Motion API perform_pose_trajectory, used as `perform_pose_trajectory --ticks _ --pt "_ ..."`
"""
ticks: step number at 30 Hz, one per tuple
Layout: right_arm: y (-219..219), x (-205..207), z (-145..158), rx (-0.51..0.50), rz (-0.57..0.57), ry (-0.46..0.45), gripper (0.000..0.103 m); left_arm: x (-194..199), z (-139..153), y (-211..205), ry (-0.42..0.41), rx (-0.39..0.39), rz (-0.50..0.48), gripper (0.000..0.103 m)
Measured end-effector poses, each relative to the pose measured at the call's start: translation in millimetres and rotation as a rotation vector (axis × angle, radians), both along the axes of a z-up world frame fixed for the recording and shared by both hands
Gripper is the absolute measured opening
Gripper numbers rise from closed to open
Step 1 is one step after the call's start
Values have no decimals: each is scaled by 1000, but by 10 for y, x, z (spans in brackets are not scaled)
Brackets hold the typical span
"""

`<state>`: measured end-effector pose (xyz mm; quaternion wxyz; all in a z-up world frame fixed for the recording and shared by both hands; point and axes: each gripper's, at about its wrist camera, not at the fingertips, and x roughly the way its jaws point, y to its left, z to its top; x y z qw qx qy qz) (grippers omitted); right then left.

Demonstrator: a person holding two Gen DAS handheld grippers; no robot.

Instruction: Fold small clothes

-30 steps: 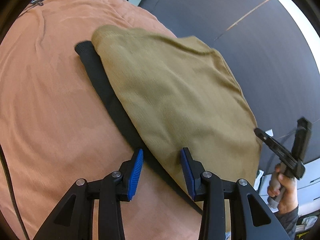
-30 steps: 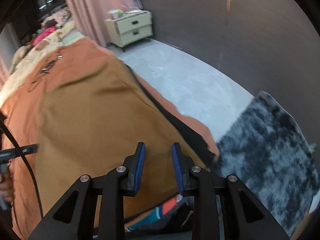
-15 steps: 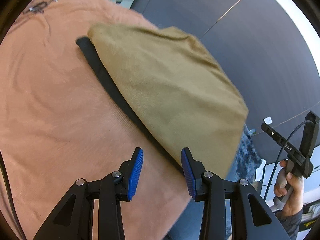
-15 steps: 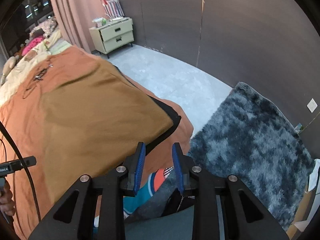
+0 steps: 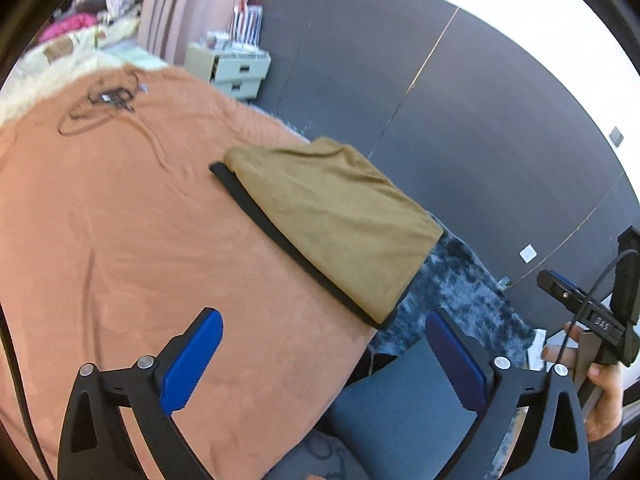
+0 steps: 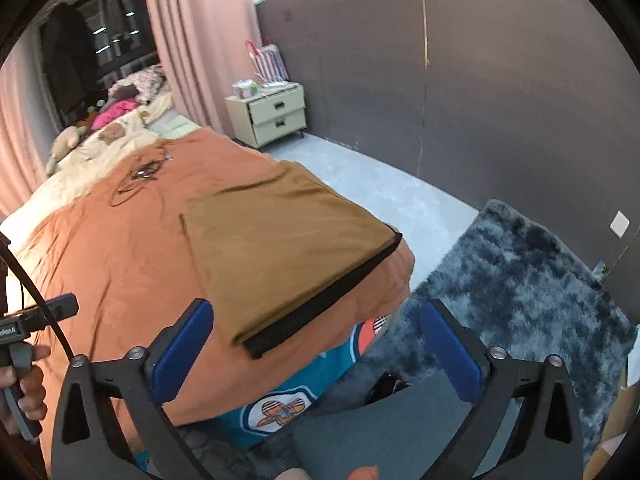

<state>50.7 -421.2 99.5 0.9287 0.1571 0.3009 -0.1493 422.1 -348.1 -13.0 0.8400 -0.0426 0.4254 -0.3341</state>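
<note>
A folded tan garment with a black band along one edge lies flat on the orange bedspread, near the bed's corner. It also shows in the right wrist view. My left gripper is open and empty, raised well back from the garment. My right gripper is open and empty, also pulled back from the garment, above the bed's edge. Neither touches the cloth.
A dark shaggy rug lies on the floor beside the bed. A cream nightstand stands by the dark wall. A black cable lies coiled on the bedspread. Pillows and toys sit at the bed's head.
Both grippers have opened wide and pulled back and up from the garment. The garment has stayed folded flat on the bed.
</note>
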Motion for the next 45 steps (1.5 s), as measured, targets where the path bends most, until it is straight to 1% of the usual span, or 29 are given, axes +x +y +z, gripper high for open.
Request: perform_pose_trajectory --ticks 4,8,12,17,22,26,30,35,38,40,45 --pt "120 -356 -14 -7 12 -42 103 -322 119 225 -55 9 26 102" --pt "185 -594 -70 -5 30 -67 103 -636 225 458 -103 3 51 102" --pt "379 -835 -121 -41 56 -85 103 -960 318 680 -163 8 97 102" --pt "553 -1180 -221 -49 101 -125 103 -1330 368 905 -225 16 130 102" --pt "668 -1496 -280 -49 130 -171 103 -1821 404 1097 -303 30 163 102" --pt "794 -1736 -344 -71 149 -197 103 -2184 371 1215 -320 28 181 102" --pt "941 -1964 -430 -85 175 -218 103 -2569 370 1297 -364 64 200 102" --pt "1107 -2243 -474 -117 209 -250 103 -3013 392 1472 -409 46 239 102" --pt "1171 -2366 -515 -129 218 -268 103 -3219 395 1563 -433 32 274 103" --pt "1211 -2408 -551 -126 225 -271 103 -3345 384 1653 -425 5 295 102" --pt "1298 -2480 -668 -125 230 -279 103 -3647 347 1768 -463 38 339 103"
